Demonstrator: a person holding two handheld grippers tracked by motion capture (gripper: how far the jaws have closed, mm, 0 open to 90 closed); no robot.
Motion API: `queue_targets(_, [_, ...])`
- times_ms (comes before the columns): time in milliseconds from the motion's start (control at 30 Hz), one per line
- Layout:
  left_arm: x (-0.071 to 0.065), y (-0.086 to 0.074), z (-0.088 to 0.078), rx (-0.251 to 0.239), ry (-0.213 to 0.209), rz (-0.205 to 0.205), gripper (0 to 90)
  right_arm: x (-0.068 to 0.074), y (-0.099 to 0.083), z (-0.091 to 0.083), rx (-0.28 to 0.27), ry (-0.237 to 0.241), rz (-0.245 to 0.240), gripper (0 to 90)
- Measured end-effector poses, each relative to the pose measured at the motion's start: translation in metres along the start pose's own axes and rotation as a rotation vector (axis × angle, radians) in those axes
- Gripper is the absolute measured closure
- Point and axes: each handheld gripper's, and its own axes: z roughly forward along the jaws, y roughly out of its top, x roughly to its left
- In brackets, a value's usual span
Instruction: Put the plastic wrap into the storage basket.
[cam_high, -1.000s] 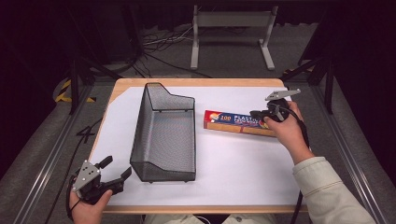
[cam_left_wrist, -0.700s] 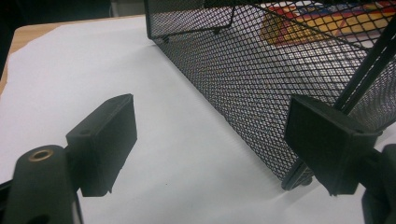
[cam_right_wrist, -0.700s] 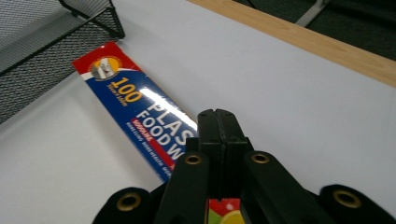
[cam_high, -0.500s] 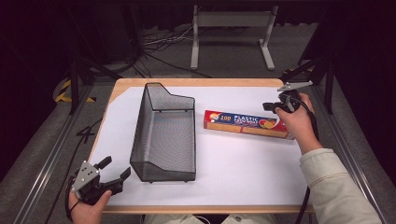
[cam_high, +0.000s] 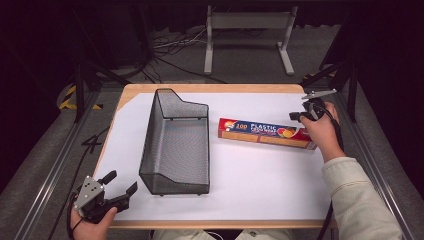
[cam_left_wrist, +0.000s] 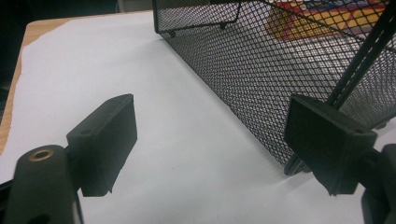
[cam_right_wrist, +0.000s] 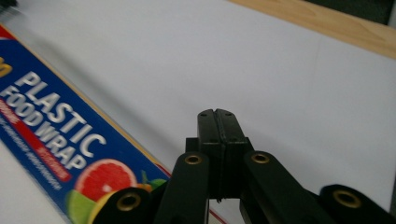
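A long box of plastic food wrap (cam_high: 265, 133) (cam_right_wrist: 56, 140) lies flat on the white sheet, right of the black mesh basket (cam_high: 175, 145) (cam_left_wrist: 289, 56). My right gripper (cam_high: 295, 116) (cam_right_wrist: 218, 116) hovers over the box's right end, jaws pressed together with nothing between them. My left gripper (cam_high: 120, 184) (cam_left_wrist: 210, 140) rests at the table's near left corner, open and empty, its jaws pointing at the basket's near end; one pad (cam_left_wrist: 327, 135) sits close to the basket's corner.
The white sheet (cam_high: 260, 170) covers a wooden table (cam_high: 210, 89). Metal rails (cam_high: 50, 170) run along both sides, and a stand and cables (cam_high: 180, 50) lie on the floor beyond the far edge. Bare sheet lies in front of the box and left of the basket.
My right hand has moved rightward along the food wrap box, from near its middle to its right end. The left gripper has stayed put.
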Motion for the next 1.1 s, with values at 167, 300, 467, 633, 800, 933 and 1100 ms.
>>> queue_targets(167, [-0.001,-0.001,-0.001,0.003,0.004,-0.003,18.1,-0.014,-0.009,0.006,0.043,-0.018,0.051,90.0])
queue_targets(300, [-0.001,-0.002,-0.002,0.008,0.007,-0.001,18.1,-0.018,-0.012,0.009,0.073,-0.017,0.054,90.0])
queue_targets(467, [-0.001,-0.003,-0.006,0.003,0.018,-0.008,18.1,-0.021,-0.014,0.014,0.116,-0.024,0.069,90.0])
queue_targets(633, [-0.002,-0.004,-0.007,0.012,0.025,-0.001,18.1,-0.023,-0.015,0.018,0.164,-0.034,0.086,90.0])
queue_targets(800, [-0.001,-0.004,-0.008,0.013,0.028,0.001,18.1,-0.022,-0.016,0.023,0.217,-0.023,0.094,90.0])
queue_targets(933, [-0.003,-0.003,-0.006,0.011,0.025,0.012,18.1,-0.02,-0.016,0.02,0.227,-0.01,0.101,90.0])
queue_targets(1100, [-0.003,-0.001,-0.003,0.012,0.019,0.02,18.0,-0.019,-0.018,0.016,0.272,0.019,0.111,90.0])
